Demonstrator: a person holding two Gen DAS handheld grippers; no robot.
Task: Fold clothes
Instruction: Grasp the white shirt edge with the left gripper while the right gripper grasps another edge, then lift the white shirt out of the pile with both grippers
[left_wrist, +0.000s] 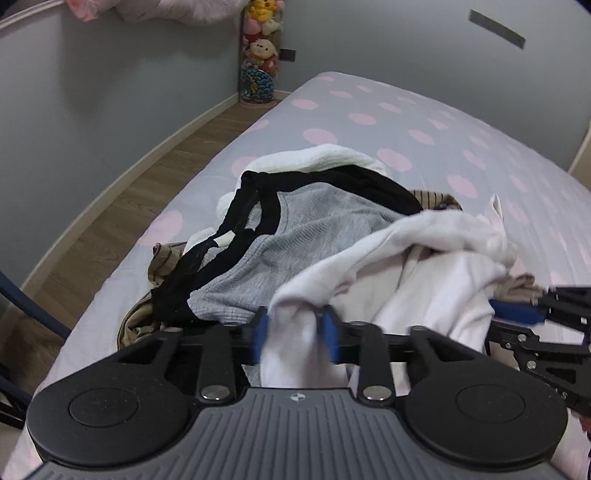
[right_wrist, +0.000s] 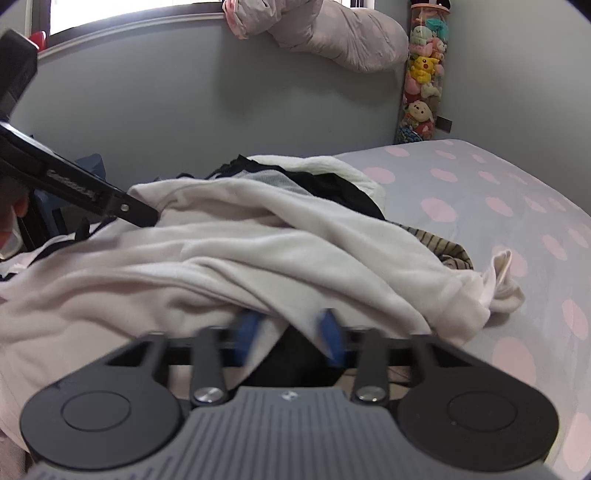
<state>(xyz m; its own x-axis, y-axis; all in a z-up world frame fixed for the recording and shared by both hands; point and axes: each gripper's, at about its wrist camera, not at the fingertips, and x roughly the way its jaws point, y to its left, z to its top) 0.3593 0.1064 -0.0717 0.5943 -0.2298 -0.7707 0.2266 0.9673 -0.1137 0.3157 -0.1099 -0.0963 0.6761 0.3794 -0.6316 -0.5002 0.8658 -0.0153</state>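
Note:
A pile of clothes lies on the bed: a white garment (left_wrist: 424, 266) on top, a grey top with black trim (left_wrist: 295, 229), black lace pieces (left_wrist: 207, 258) and a striped beige garment (left_wrist: 166, 258). My left gripper (left_wrist: 295, 328) is shut on a fold of the white garment. My right gripper (right_wrist: 286, 332) is shut on the white garment's (right_wrist: 240, 254) edge; it also shows at the right of the left wrist view (left_wrist: 532, 314). The left gripper's arm (right_wrist: 74, 188) shows in the right wrist view.
The bed has a grey sheet with pink dots (left_wrist: 424, 122), also shown in the right wrist view (right_wrist: 498, 206). Wooden floor (left_wrist: 147, 177) lies to the left. A tall tube of plush toys (right_wrist: 423, 74) stands in the corner. A quilt (right_wrist: 332, 33) hangs from the windowsill.

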